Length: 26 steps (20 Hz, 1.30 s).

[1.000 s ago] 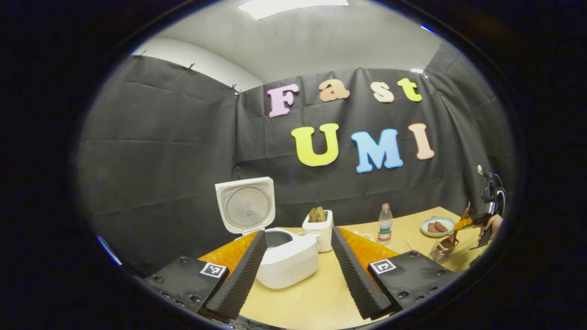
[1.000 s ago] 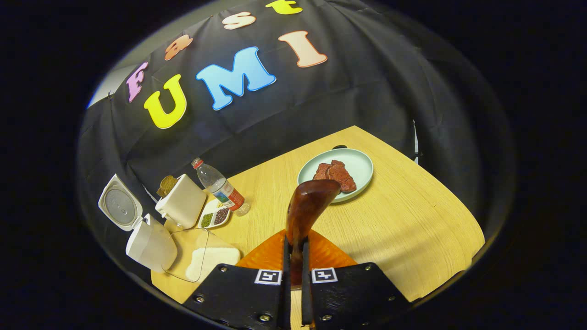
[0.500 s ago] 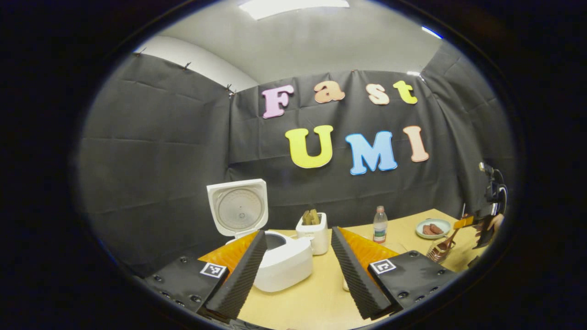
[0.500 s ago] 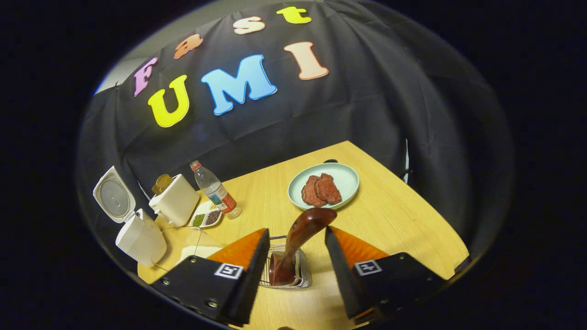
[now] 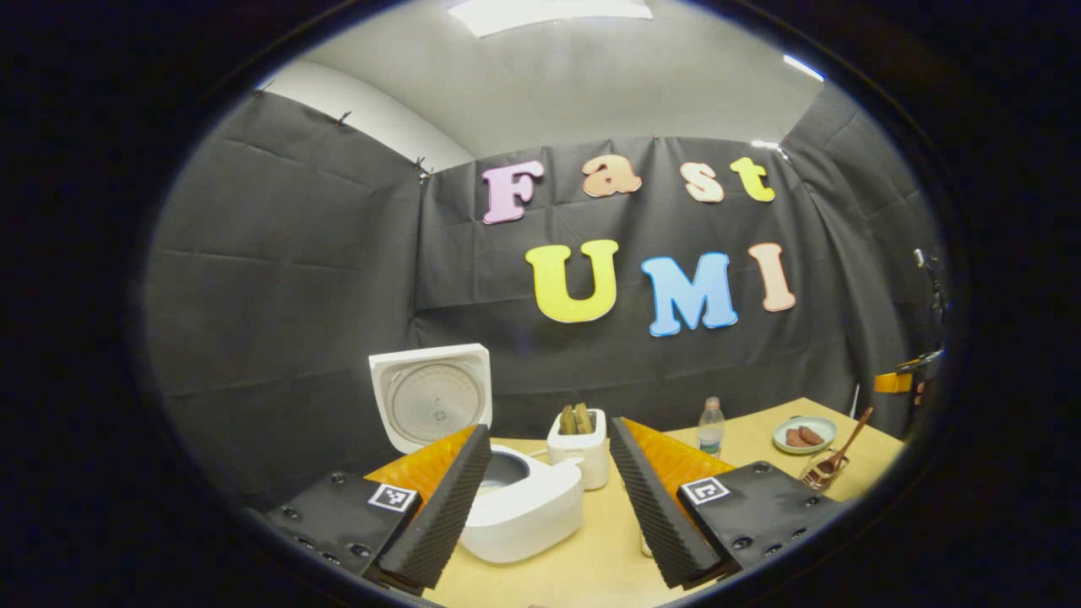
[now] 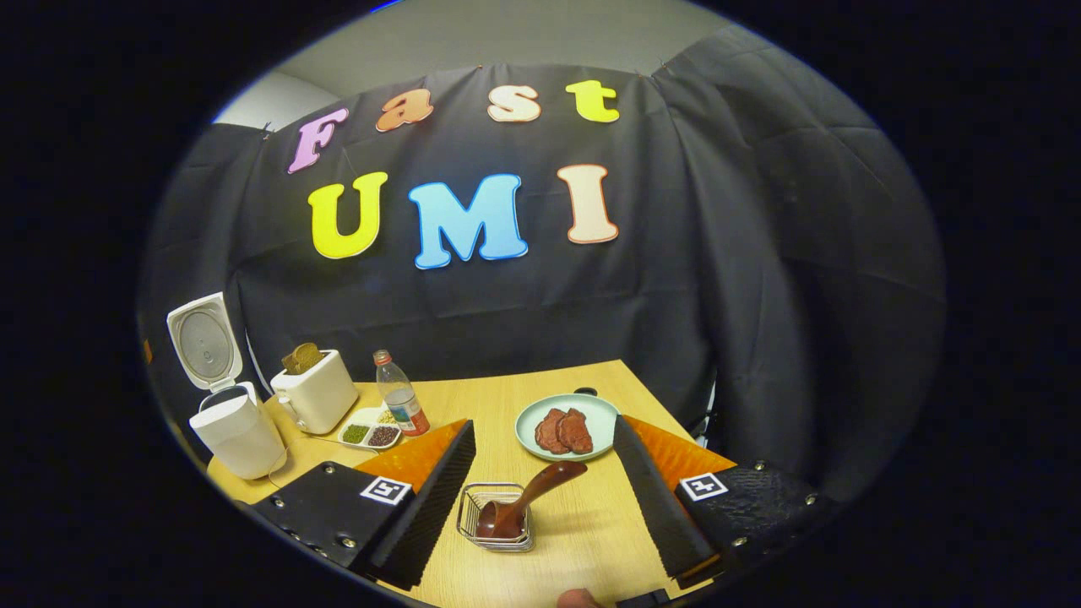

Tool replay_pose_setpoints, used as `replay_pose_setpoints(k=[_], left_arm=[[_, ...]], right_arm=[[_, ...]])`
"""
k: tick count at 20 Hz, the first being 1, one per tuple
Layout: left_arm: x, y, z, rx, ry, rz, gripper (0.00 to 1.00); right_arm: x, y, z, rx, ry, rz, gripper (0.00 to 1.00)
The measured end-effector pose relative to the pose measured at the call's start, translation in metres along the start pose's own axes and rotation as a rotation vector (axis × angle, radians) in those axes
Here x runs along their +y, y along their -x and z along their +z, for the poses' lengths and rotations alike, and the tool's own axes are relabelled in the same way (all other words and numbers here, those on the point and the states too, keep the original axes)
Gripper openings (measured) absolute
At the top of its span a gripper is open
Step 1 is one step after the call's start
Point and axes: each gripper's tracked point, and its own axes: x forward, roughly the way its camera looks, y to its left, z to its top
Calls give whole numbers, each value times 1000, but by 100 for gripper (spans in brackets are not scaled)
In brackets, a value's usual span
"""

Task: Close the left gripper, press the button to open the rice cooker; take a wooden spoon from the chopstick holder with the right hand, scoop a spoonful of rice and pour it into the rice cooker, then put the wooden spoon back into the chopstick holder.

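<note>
Resting bowl-down in wire chopstick holder [image 6: 497,517], glossy dark wooden spoon [image 6: 528,498], handle leaning up and right; also seen far right in left gripper view [image 5: 836,460]. Holder: rectangular metal mesh basket, standing on pale wood-grain surface [image 6: 743,431], between the ridged fingers of right claw [image 6: 549,498], no contact. Right claw spread wide, gripping nothing. White, smooth, rounded rice cooker [image 5: 519,502] at surface's left end, lid [image 5: 431,397] hinged upright, ribbed round inner plate exposed. Left claw [image 5: 549,498] likewise spread wide, empty, hovering before cooker. Noted beyond: white boxy toaster [image 6: 314,390] with brown slices; clear plastic bottle [image 6: 401,404]; divided white dish [image 6: 370,432] of grains; round pale-green plate [image 6: 604,411] with two brown meat pieces.
</note>
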Motion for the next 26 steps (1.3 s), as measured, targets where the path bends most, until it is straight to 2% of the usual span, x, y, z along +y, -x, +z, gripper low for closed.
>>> replay_pose_setpoints(k=[4,8,9,10,17,22,26], left_arm=[[35,-42,23,-41,-12,44,98],[76,-91,37,-62,3,90,98],[88,-104,41,-68,11,106,94],[101,-116,44,-76,18,119,98],[164,-200,57,-97,19,179,97],[196,-254,58,-97,41,209,98],[227,-303,46,-31,65,239,98]], right_arm=[[8,21,18,-51,8,-18,100],[14,34,14,-47,13,-40,100],[14,36,14,-51,20,-53,100],[14,39,14,-53,24,-66,100],[23,56,7,-45,5,-122,100],[29,68,-2,-37,28,-158,99],[28,79,-16,-16,37,-186,100]])
